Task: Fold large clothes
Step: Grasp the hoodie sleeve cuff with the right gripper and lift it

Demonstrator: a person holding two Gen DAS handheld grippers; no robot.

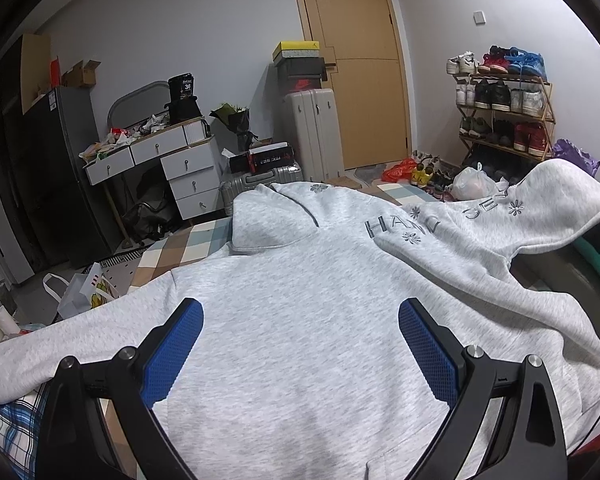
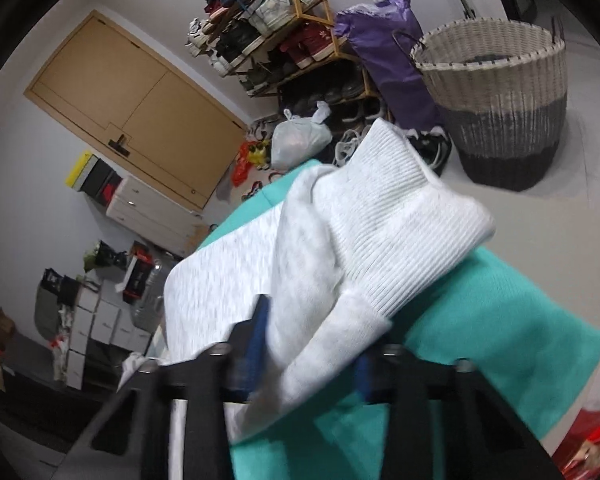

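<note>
A light grey hoodie lies spread on the bed, hood at the far end, one sleeve lifted and draped across at the right. My left gripper is open just above the hoodie's body, blue pads wide apart, holding nothing. In the right wrist view my right gripper is shut on the hoodie's sleeve. The ribbed cuff sticks out past the fingers. The sleeve hangs over a teal cloth.
A checked bedsheet lies under the hoodie. Beyond the bed are a white drawer desk, suitcases, a door and a shoe rack. A wicker basket and a purple bag stand on the floor.
</note>
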